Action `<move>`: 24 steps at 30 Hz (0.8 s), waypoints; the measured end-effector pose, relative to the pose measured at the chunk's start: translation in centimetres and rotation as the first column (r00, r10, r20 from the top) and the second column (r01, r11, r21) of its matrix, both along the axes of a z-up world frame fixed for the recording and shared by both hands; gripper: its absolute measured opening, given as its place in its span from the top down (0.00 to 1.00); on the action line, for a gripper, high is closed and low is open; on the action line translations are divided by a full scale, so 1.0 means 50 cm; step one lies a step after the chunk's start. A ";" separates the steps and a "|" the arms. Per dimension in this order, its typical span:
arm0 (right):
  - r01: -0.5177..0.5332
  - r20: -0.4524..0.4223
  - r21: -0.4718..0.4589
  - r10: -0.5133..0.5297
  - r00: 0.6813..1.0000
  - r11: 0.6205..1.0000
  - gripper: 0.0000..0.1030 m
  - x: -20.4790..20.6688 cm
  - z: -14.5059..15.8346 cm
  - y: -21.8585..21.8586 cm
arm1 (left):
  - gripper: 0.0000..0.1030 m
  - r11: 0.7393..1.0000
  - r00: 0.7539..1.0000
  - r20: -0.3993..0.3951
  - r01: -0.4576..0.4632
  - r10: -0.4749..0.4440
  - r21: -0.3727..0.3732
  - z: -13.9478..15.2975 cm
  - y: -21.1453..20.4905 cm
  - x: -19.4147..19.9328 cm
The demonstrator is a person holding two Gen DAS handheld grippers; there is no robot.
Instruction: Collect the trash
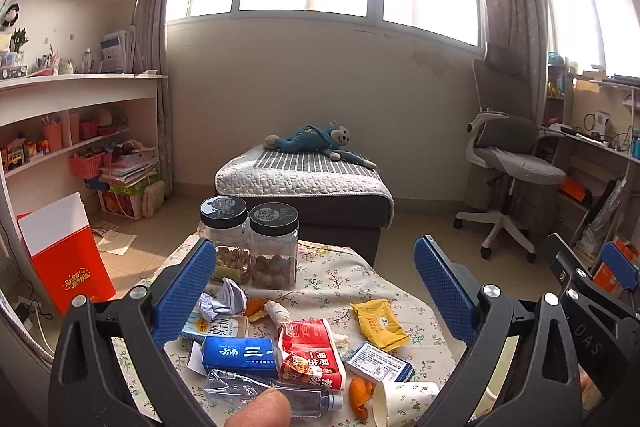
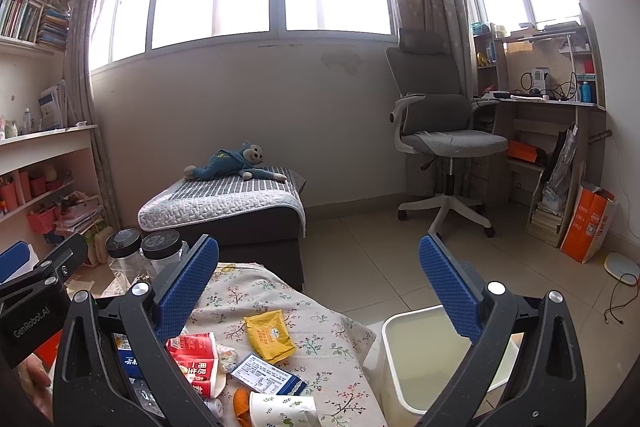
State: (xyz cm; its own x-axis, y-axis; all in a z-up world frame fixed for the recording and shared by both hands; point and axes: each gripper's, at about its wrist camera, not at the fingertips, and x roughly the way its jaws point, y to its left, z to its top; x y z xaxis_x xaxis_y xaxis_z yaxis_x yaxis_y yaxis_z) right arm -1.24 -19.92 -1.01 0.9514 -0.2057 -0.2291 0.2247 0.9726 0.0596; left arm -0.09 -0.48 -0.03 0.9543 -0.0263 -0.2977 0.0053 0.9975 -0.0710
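Left wrist view
Left gripper (image 1: 316, 291): fingers spread wide, empty, held above the litter.
Trash: between the fingers, lower centre of frame, on the floral tabletop (image 1: 340, 267): crumpled paper (image 1: 224, 301), yellow packet (image 1: 380, 323), red wrapper (image 1: 310, 351), blue box (image 1: 240, 355), crushed clear bottle (image 1: 276, 397), paper cup (image 1: 404, 401).
Jars (image 1: 252, 243): two, black-lidded, behind the litter by the left finger.

Right wrist view
Right gripper (image 2: 320, 291): fingers wide apart, empty.
Yellow packet (image 2: 269, 337): low between the fingers, nearer the left one.
White bin (image 2: 424, 359): lower right, beside the tabletop, partly behind the right finger.
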 end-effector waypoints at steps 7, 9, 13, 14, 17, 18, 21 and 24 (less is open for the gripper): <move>0.002 0.001 0.000 -0.002 1.000 1.000 0.07 -0.002 -0.001 -0.003 | 0.06 1.000 1.000 -0.002 0.001 -0.001 0.001 -0.002 -0.002 0.001; 0.004 0.000 -0.004 -0.004 1.000 1.000 0.07 -0.004 -0.001 -0.006 | 0.06 1.000 1.000 -0.002 0.001 -0.001 0.000 -0.003 -0.002 0.001; 0.009 -0.006 -0.010 -0.009 1.000 1.000 0.07 -0.006 -0.003 -0.013 | 0.06 1.000 1.000 -0.005 0.005 -0.005 0.001 -0.009 -0.009 0.000; 0.011 -0.005 -0.010 -0.011 1.000 1.000 0.07 -0.006 -0.004 -0.015 | 0.06 1.000 1.000 -0.005 0.006 -0.006 0.002 -0.010 -0.010 -0.001; 0.019 -0.004 -0.012 -0.019 1.000 1.000 0.07 -0.009 -0.003 -0.019 | 0.06 1.000 1.000 -0.007 0.009 -0.009 0.003 -0.011 -0.012 -0.002; 0.021 -0.005 -0.012 -0.021 1.000 1.000 0.07 -0.010 -0.003 -0.021 | 0.06 1.000 1.000 -0.009 0.010 -0.010 0.003 -0.010 -0.014 -0.002; 0.026 -0.008 -0.011 -0.026 1.000 1.000 0.07 -0.010 -0.002 -0.026 | 0.06 1.000 1.000 -0.009 0.012 -0.012 0.003 -0.010 -0.018 -0.002; 0.031 -0.009 -0.012 -0.031 0.999 0.999 0.07 -0.012 -0.002 -0.030 | 0.06 1.000 1.000 -0.010 0.017 -0.017 0.007 -0.008 -0.026 -0.004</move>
State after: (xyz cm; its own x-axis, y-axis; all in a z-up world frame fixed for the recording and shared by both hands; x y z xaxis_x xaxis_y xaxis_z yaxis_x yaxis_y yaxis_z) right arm -1.83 -21.42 -1.12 0.9425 -0.2375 -0.2352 0.2549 0.9659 0.0460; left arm -0.29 -1.78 -0.44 0.9507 -0.0406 -0.3074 0.0218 0.9977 -0.0645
